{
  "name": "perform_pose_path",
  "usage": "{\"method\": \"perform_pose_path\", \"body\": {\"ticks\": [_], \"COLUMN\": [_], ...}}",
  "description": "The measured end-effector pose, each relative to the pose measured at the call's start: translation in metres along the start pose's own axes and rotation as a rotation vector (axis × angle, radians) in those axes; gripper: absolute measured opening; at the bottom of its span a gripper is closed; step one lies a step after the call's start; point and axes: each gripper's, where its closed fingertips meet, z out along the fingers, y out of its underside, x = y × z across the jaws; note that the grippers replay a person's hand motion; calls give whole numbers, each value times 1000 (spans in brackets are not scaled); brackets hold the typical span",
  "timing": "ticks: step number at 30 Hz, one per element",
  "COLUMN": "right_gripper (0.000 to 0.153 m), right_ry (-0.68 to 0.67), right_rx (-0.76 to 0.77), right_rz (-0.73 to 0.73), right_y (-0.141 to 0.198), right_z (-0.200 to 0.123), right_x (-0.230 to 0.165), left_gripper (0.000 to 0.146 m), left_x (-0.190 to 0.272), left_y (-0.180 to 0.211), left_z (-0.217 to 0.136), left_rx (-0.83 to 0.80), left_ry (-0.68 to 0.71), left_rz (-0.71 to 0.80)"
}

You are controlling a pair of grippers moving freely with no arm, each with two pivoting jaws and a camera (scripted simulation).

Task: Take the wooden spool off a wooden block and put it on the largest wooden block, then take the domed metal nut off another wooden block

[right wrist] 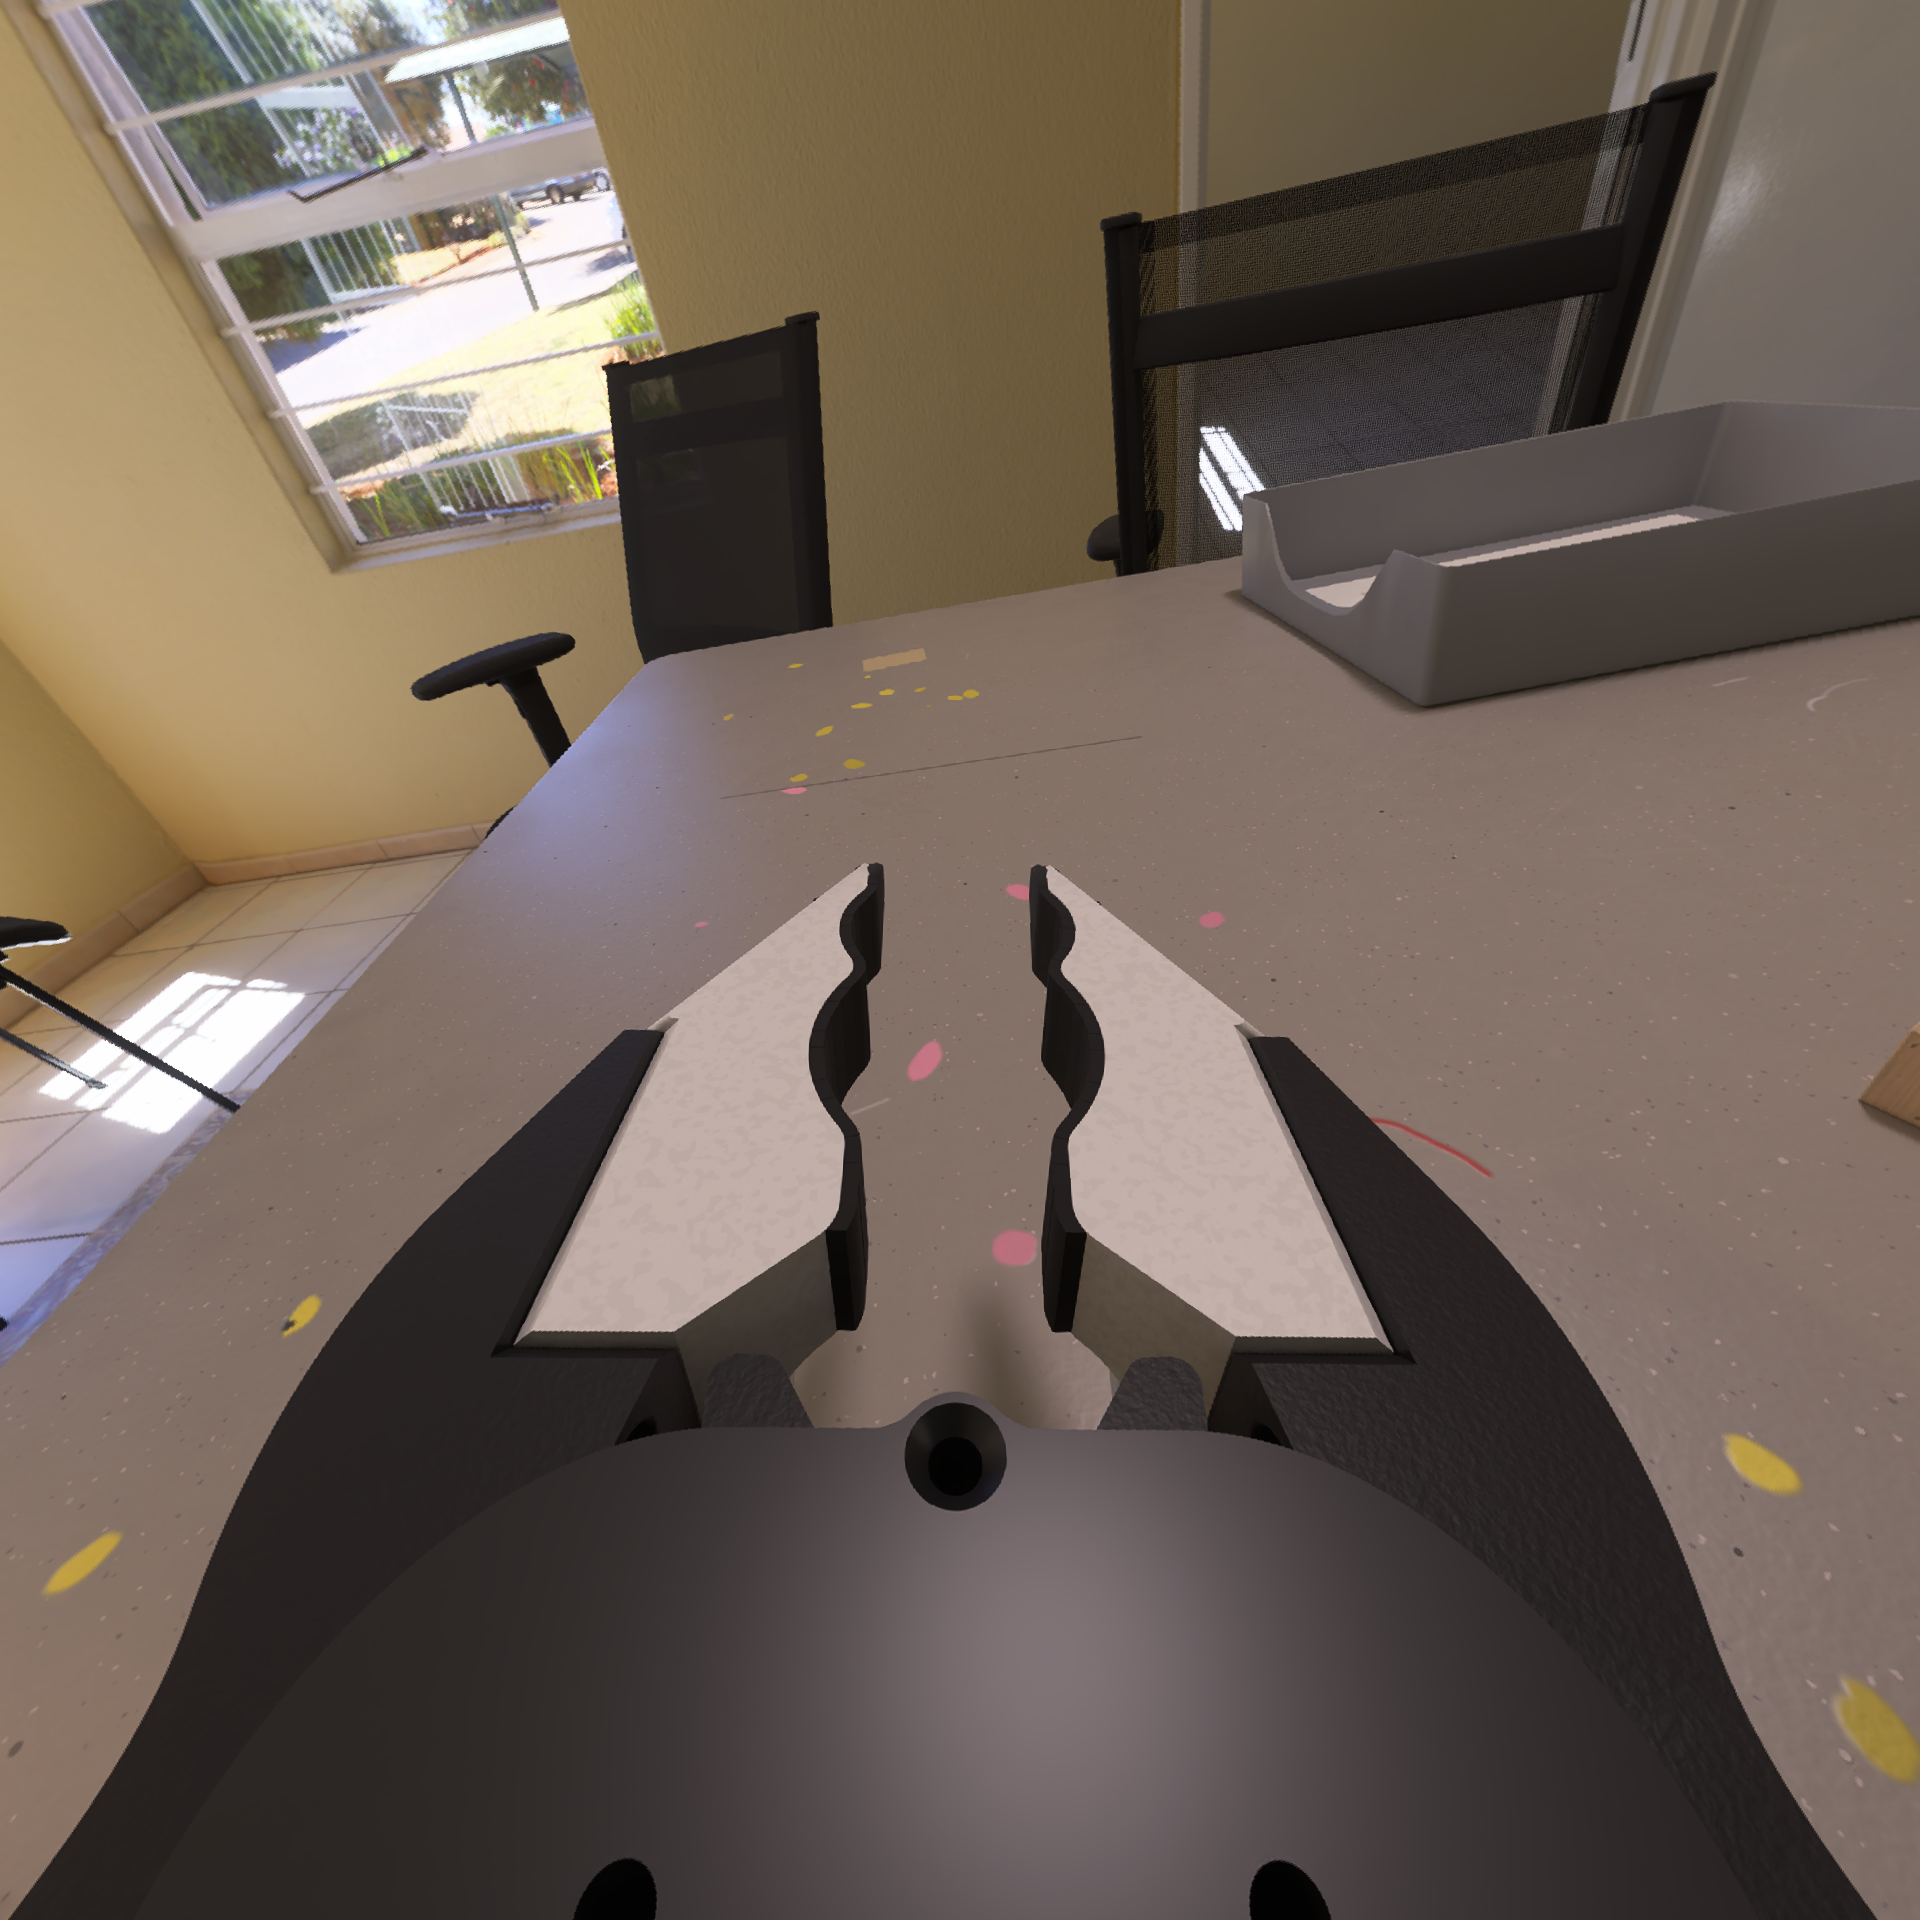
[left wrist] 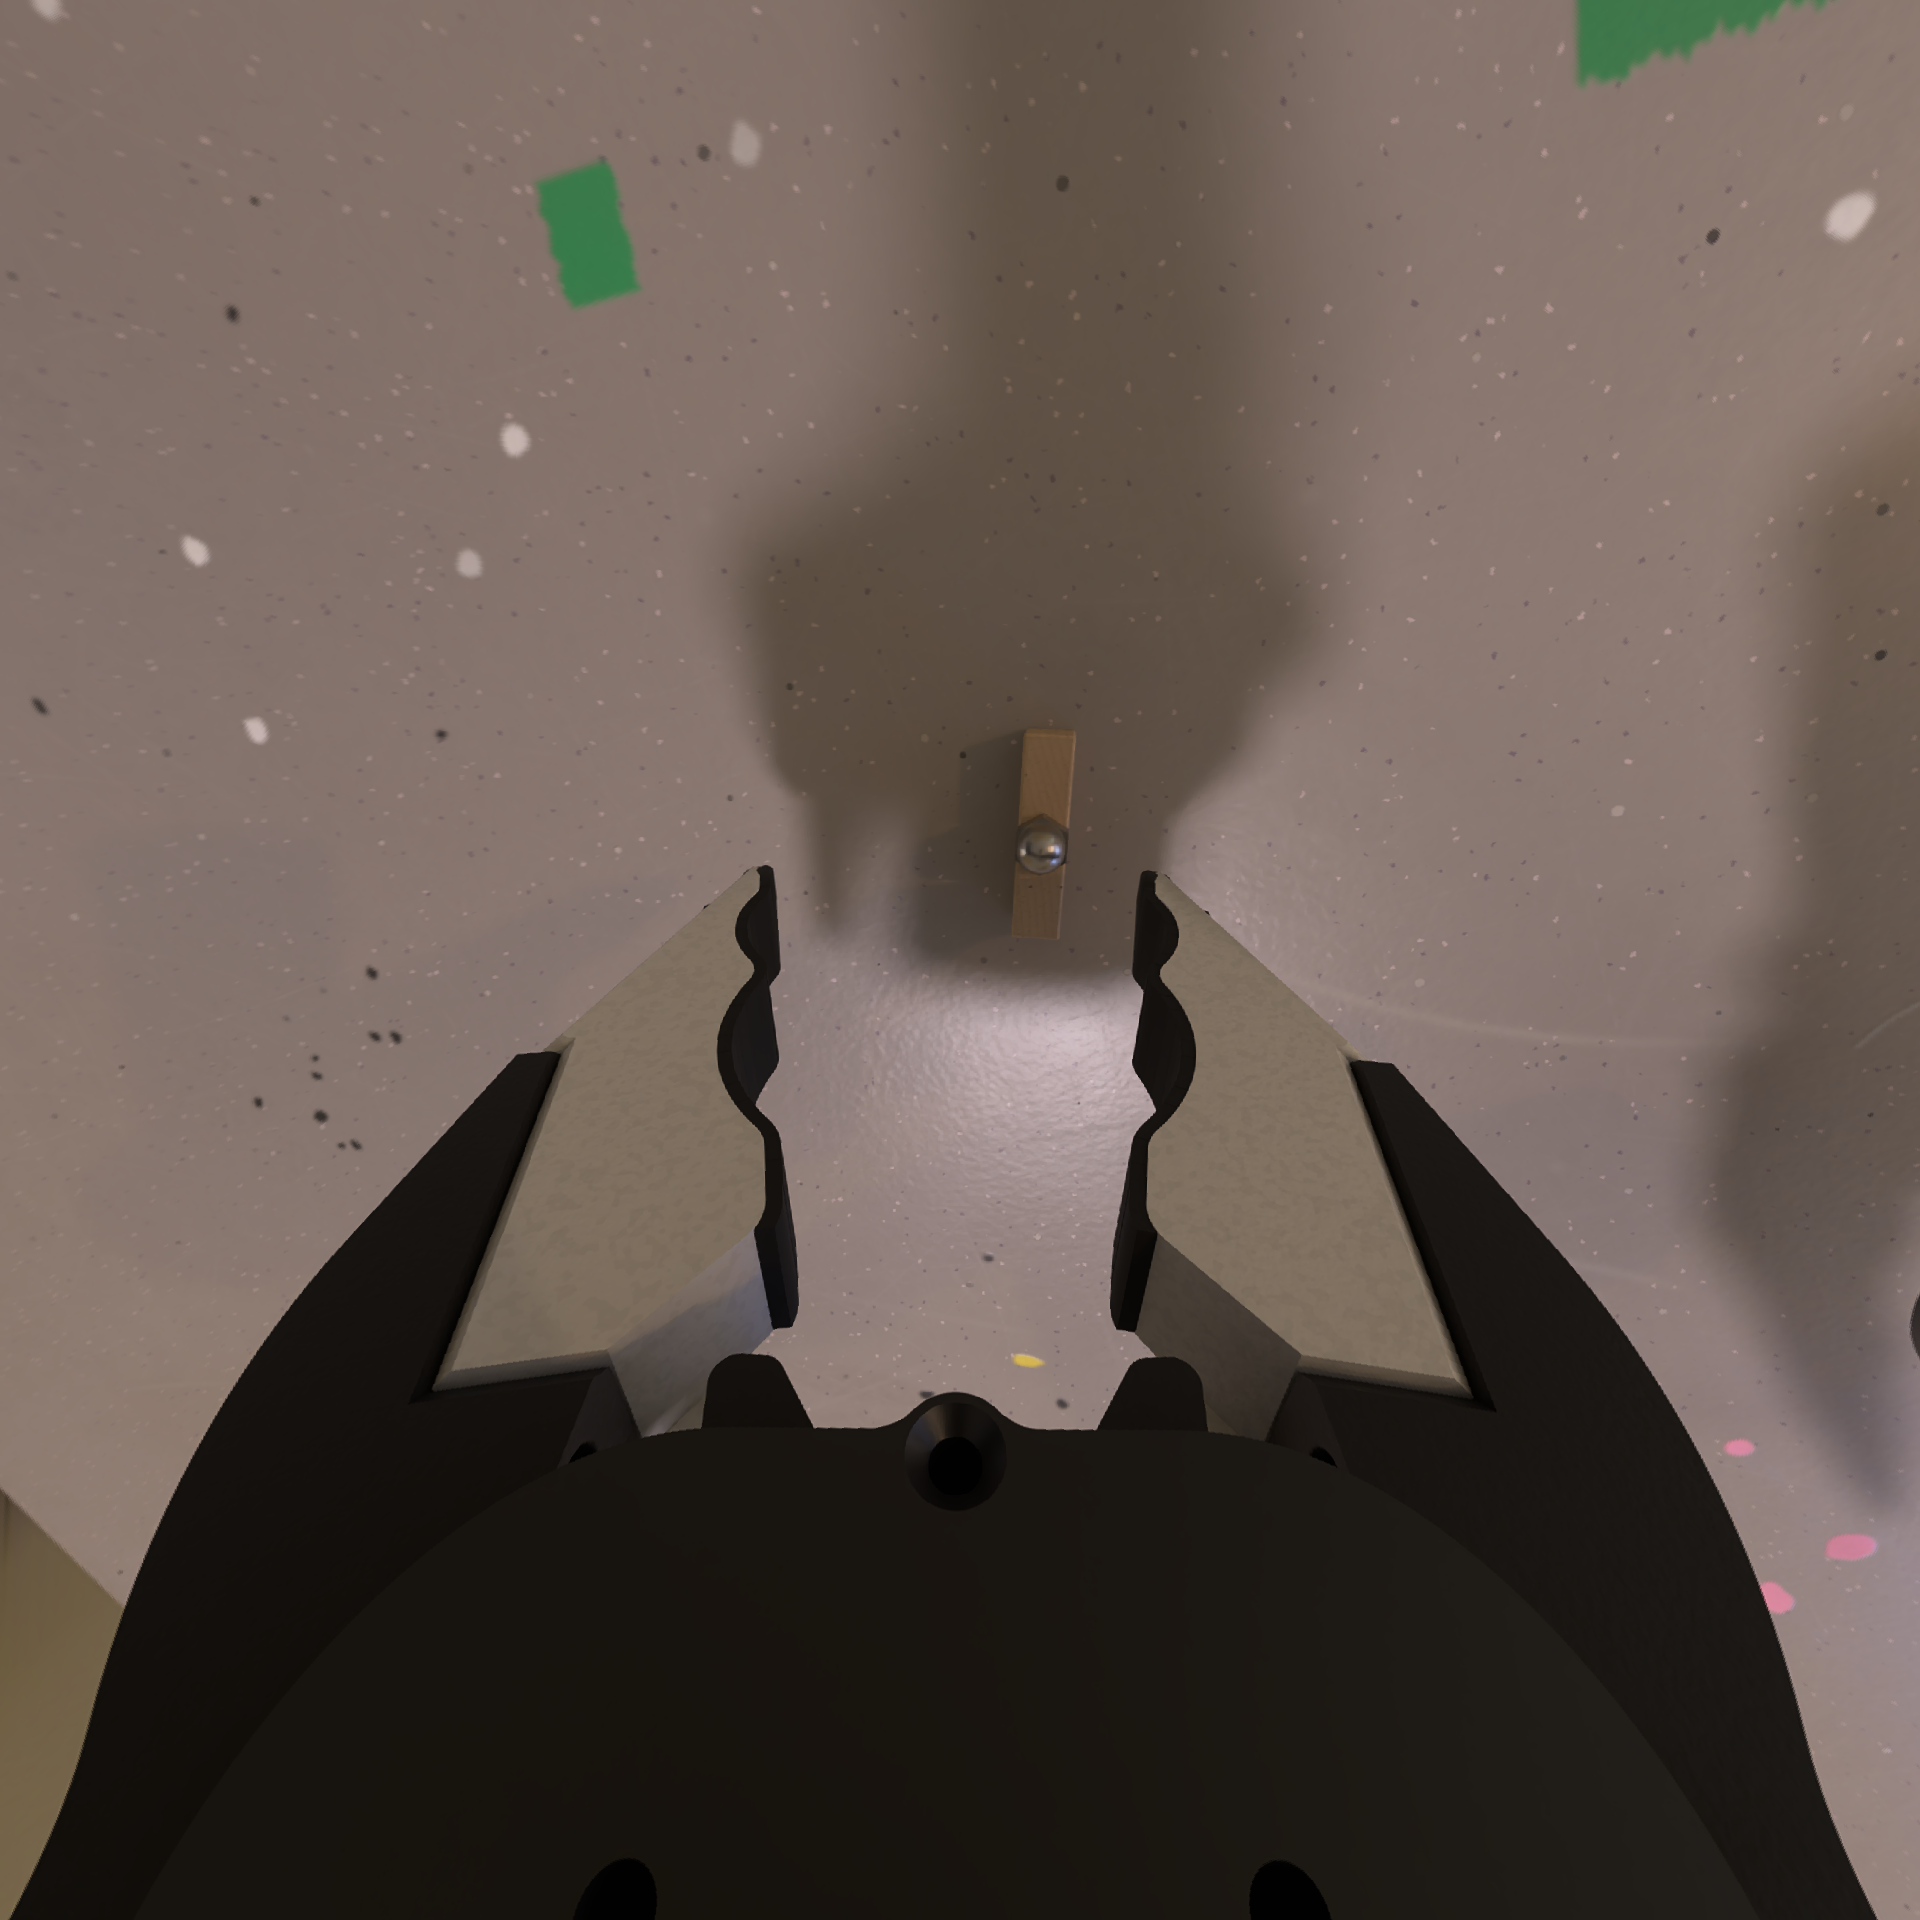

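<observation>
Fingers [left wrist: 665, 1132] of the left gripper [left wrist: 954, 883] are standing wide apart, gripping nothing, looking straight down on a speckled grey table [left wrist: 312, 831]. Beyond the tips, a domed metal nut [left wrist: 1039, 850] is sitting on a narrow wooden block [left wrist: 1042, 774].

The right gripper [right wrist: 956, 878] is hovering with fingers parted and empty. A grey tray [right wrist: 1621, 613] holding white sheets is lying at the table's far right. Black chairs [right wrist: 727, 488], yellow walls and a window [right wrist: 395, 260] are showing beyond.
</observation>
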Motion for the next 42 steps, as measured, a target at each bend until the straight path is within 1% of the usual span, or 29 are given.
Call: {"method": "perform_pose_path", "body": {"ticks": [6,9,11,14,16,17,19,22,24,26,28,30,31,33,35,37,39,42], "right_gripper": [28,28,28,28,28,28,28,28,28,28,28,28,28,28,28,28,28,29], "right_ry": [-4,-5,-5,-6,-6,-6,-6,-6,-5,-5,-4,-1,1,5,10,16,22,33], "right_rx": [-7,-8,-8,-7,-8,-8,-6,-4,0,3,6,11,14,18,23,25,23,8], "right_rz": [4,2,6,11,13,13,14,19,22,26,29,34,38,47,62,83,105,141], "right_y": [1,1,1,1,1,1,1,1,0,0,0,-1,-1,-2,-2,-2,-2,0], "right_z": [0,0,0,0,0,0,0,-1,-1,-2,-2,-3,-3,-4,-4,-5,-4,-3], "right_x": [0,0,0,1,1,1,1,1,2,2,3,4,4,6,8,11,14,19], "left_gripper": [67,58,48,25,13,10,10,10,10,10,10,10,10,10,10,10,10,10], "left_x": [6,7,10,13,15,16,18,17,13,10,9,14,20,41,73,114,157,217], "left_y": [3,3,2,2,1,0,-3,-9,-11,-10,0,22,39,82,130,179,222,272], "left_z": [7,8,8,9,9,8,5,-10,-28,-54,-87,-122,-138,-163,-180,-185,-183,-169], "left_rx": [-20,-3,11,24,34,40,67,134,201,293,402,506,550,615,666,693,695,687], "left_ry": [27,37,44,50,52,55,64,65,48,17,-41,-117,-164,-254,-327,-382,-419,-418], "left_rz": [16,-2,-4,5,9,9,-3,-50,-98,-174,-277,-389,-452,-590,-742,-898,-1037,-1204]}}
